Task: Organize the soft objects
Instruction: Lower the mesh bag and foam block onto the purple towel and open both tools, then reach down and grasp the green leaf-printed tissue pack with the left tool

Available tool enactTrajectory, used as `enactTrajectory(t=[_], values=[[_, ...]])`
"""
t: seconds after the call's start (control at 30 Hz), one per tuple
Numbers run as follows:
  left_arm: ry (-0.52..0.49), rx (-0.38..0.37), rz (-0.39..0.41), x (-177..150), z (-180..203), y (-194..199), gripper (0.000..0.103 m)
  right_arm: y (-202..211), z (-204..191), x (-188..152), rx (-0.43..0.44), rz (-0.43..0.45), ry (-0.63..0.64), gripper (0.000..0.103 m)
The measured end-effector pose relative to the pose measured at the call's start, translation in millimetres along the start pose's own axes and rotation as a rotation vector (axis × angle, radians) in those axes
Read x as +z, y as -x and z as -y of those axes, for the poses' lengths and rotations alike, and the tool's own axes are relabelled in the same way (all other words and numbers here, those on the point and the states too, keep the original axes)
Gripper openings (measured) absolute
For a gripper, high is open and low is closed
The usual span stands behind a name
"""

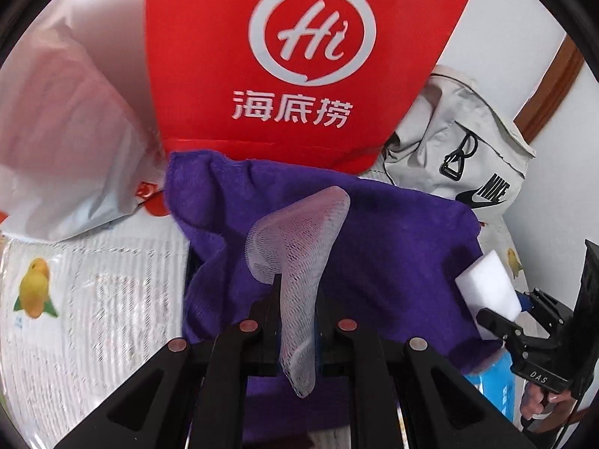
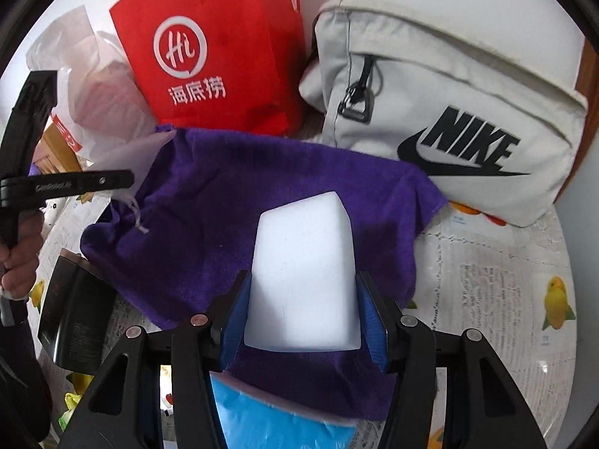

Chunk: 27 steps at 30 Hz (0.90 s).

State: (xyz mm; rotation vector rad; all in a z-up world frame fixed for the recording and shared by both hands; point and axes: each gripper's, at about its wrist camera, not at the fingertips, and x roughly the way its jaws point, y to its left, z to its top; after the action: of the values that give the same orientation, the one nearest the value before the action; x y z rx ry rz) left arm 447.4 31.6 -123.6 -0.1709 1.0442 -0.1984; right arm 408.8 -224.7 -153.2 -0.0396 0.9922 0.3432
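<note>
Left gripper (image 1: 295,299), jaws nearly closed, pinches a white mesh sleeve (image 1: 299,247) partway along its length; the free upper end flares ahead of the fingertips and the lower end droops behind them, showing a weightless, limp net that will snag rather than slip, so a light pinch suffices. Right gripper (image 2: 303,299), jaws spread to the width of a white sponge block (image 2: 303,269), holds it by its two long sides between blue pads (image 2: 236,321); the block looks light and compressible, likely to dent under a hard squeeze, and is best gripped mid-length. Both items hang just above a purple cloth (image 2: 262,187) spread beneath the claws. Ahead of the claws stand a red bag (image 1: 292,56) and a grey Nike bag (image 2: 449,104).
</note>
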Motion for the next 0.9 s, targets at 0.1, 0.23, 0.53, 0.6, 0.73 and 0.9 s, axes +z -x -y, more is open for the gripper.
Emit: enactTrajectory(t=[0.1, 0.23, 0.53, 0.6, 0.73, 0.9], values=[[-0.006, 0.007, -0.025, 5, 2, -14, 0.011, -7, 2, 2, 0.008, -0.018, -0.01, 0.054], [0.0, 0.017, -0.064, 9, 3, -32, 0.011, -15, 1, 4, 0.017, -0.05, -0.003, 0.055], [-0.027, 0.015, -0.102, 8, 15, -44, 0.049, -28, 6, 5, -0.005, -0.096, -0.02, 0.068], [-0.05, 0.032, -0.08, 6, 20, -38, 0.063, -26, 4, 4, 0.0, -0.09, -0.016, 0.074], [-0.066, 0.052, -0.053, 3, 21, -22, 0.068, -24, 3, 3, -0.024, -0.094, -0.008, 0.077], [-0.055, 0.091, -0.025, -8, 16, 8, 0.068, -7, 6, -2, -0.047, -0.09, -0.037, 0.077]])
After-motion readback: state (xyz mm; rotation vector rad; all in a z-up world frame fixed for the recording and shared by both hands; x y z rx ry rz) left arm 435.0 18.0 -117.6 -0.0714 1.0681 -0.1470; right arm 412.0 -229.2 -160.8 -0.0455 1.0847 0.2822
